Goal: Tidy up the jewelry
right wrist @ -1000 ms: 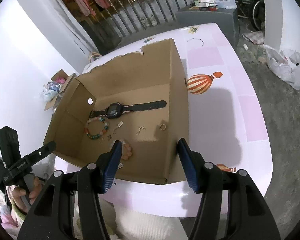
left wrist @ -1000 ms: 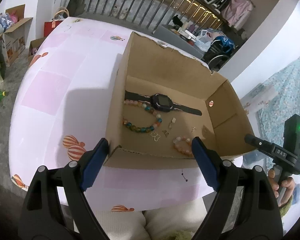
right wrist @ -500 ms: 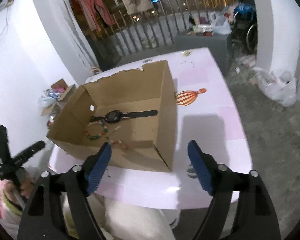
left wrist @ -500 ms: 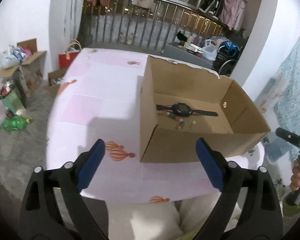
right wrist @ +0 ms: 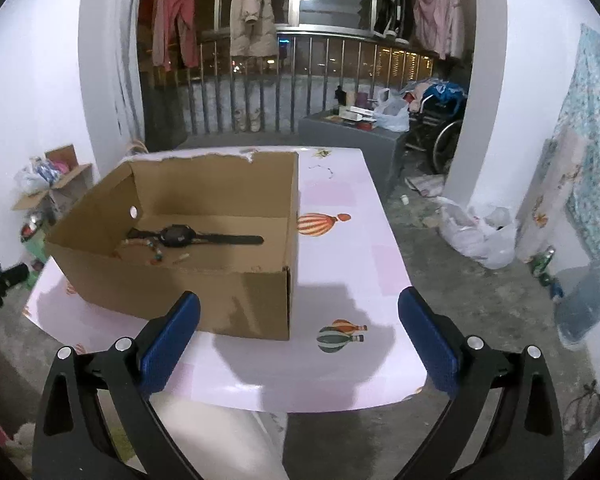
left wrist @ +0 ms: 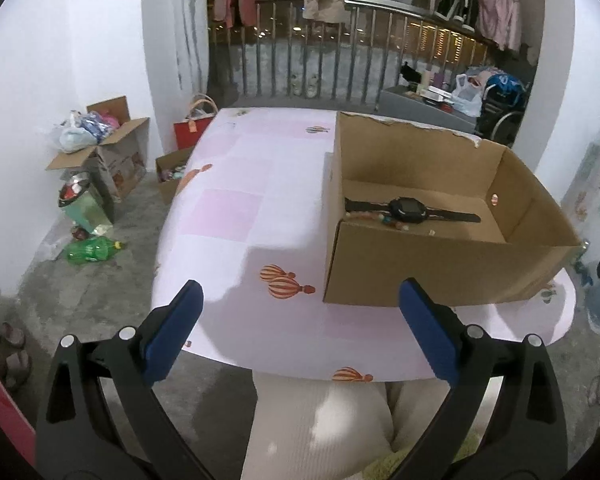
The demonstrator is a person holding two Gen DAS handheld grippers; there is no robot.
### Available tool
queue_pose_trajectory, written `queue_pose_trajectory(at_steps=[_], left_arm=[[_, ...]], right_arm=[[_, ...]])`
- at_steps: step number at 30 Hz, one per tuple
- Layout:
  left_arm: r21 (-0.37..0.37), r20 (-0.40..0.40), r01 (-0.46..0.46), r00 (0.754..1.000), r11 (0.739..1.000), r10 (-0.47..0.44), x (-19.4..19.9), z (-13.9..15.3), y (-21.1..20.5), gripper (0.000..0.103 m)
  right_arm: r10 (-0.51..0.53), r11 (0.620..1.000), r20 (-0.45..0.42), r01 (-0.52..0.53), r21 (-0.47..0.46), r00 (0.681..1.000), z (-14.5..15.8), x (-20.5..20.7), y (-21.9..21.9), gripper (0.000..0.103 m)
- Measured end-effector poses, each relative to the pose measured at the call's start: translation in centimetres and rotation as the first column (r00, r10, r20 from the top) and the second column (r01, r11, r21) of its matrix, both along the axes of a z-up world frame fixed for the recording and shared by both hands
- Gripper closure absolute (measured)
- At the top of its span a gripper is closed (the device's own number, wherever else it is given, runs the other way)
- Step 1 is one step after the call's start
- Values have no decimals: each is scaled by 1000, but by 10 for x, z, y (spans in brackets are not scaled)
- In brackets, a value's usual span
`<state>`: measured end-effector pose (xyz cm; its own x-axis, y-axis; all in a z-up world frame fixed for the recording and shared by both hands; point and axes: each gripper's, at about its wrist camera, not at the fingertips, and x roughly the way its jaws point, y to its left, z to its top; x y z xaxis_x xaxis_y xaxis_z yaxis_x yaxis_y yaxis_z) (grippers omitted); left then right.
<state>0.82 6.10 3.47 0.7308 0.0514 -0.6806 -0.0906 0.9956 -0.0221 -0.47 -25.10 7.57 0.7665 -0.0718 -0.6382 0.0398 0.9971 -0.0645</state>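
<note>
1. The left gripper (left wrist: 300, 312) sits at the bottom of the left view, its blue pads spread wide and holding nothing, above the near edge of the table (left wrist: 236, 216).
2. The right gripper (right wrist: 298, 322) fills the bottom of the right view, jaws likewise spread wide and empty, over the table's near edge.
3. The box (left wrist: 440, 272) stands open on the pink table, right of centre in the left view and left of centre in the right view (right wrist: 180, 288).
4. A black watch (left wrist: 410, 210) lies flat on the box floor, strap stretched out; in the right view it shows at centre left (right wrist: 178, 236).
5. Beads (right wrist: 146, 246) lie just beside the watch, on its near side, partly hidden by the box's front wall.
6. Balloon prints (left wrist: 282, 282) mark the tablecloth left of the box in the left view.
</note>
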Motion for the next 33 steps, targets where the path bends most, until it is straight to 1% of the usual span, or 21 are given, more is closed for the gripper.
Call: queue_pose_trajectory(at_steps=[3,7,11,14,16,20,23,28,33], left_arm=[[31,3,-14,1000,999,14,-2,2,-3,8],[60,-31,-10,999,998,12,0,2,-7,8],[115,-55,4,998,993,2,2,1,-15,8],[106,-80,11,997,994,-2,5,1,-18,8],[86,-103,9,995,996,0,7,0,-17,8],[74,-132,-12,991,997,21,9,-2,-16,8],[80,-161,-23,986,997,35,12,-2,-15,8],[67,-181,-36,982,997,47,16,3,-11,8],[70,-186,-47,981,996,59,19,9,-9,8]], right_arm=[[-17,1000,-19,17,-10,1000,-5,0,3,7],[-31,999,-35,30,-12,999,-8,-2,5,7],[-42,999,-55,43,16,998,-7,2,2,7],[-61,996,-90,66,54,994,-7,6,-3,7],[-74,994,-106,82,71,992,-6,8,-5,7],[-86,993,-125,94,65,988,-6,11,-4,7],[-82,993,-139,92,67,987,-5,14,-3,7],[-77,993,-158,90,78,984,-3,19,1,6],[-70,993,-172,86,84,983,1,23,6,7]])
